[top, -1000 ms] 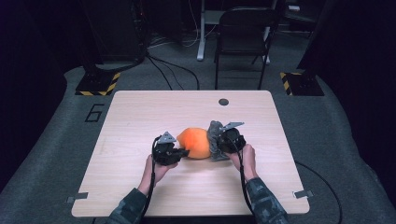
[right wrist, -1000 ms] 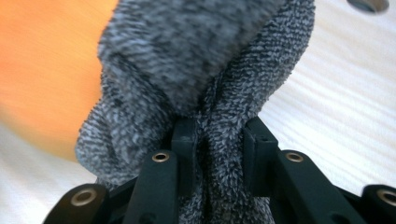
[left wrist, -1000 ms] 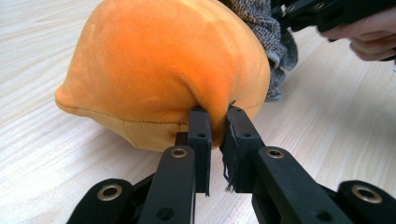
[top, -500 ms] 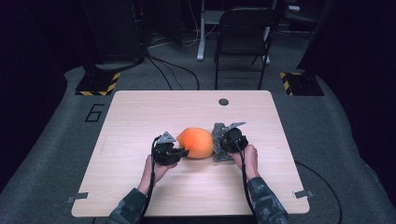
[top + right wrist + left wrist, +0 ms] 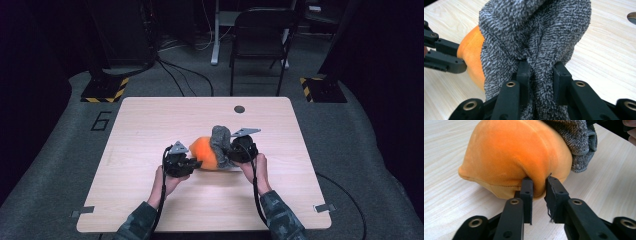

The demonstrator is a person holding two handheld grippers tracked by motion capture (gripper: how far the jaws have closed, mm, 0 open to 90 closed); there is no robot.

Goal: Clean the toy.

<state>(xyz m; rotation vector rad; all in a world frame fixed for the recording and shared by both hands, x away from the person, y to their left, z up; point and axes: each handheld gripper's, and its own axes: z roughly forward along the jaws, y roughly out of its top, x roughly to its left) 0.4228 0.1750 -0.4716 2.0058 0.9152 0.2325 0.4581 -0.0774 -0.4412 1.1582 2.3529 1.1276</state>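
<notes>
Orange plush point(image 5: 516, 152) fold between L gripper point(image 5: 539, 186) fingers; R gripper point(image 5: 541, 71) pinches grey cloth point(image 5: 536, 32).

An orange cushion point(image 5: 204, 150) lies mid-worktop point(image 5: 150, 120), with a grey cloth point(image 5: 220, 142) draped over its 3 o'clock side. The left gripper point(image 5: 192, 163) meets the cushion at 8 o'clock and the right gripper point(image 5: 230, 152) the cloth at 3 o'clock. A small dark disc point(image 5: 239, 108) sits toward 12 o'clock.

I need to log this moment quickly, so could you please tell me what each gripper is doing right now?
Left gripper: jaws just eased open, a fold of the orange plush ball between them.
Right gripper: closed on the grey fuzzy cloth.
</notes>
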